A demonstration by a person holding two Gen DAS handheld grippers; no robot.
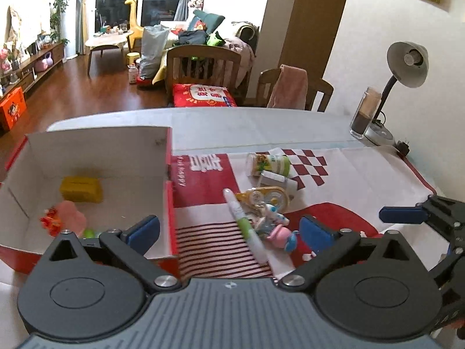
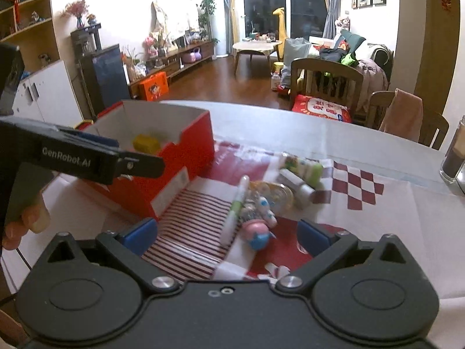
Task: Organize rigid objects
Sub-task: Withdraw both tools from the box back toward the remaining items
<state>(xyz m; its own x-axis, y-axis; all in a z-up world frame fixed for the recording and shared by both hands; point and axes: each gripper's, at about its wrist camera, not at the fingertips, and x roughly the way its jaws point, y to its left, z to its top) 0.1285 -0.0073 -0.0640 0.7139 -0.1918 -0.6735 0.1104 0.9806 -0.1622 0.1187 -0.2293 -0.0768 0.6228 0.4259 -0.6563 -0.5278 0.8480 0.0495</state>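
Both grippers, left gripper [image 1: 229, 229] & right gripper [image 2: 226, 235], gape empty w/ the toy pile [image 1: 267, 212] just ahead btwn the fingers, red box [image 1: 171, 203] off left: pinch the pen [image 1: 247, 224] mid-barrel, crosswise, before lifting.

Red box [image 1: 171, 203], white inside, holding a yellow block [image 1: 81, 189]; red-and-white striped and checked cloth [image 1: 209, 247]; green-and-white pen [image 1: 245, 225].

Left gripper [image 1: 229, 231]: jaws spread wide, nothing between blue pads [image 1: 145, 230], tilted downward. Right gripper [image 2: 226, 237]: jaws wide apart, pads clear of any object, tilted downward, sits right of left unit. Person's fingers [image 2: 27, 225] wrap left gripper's handle, seen in right wrist view.
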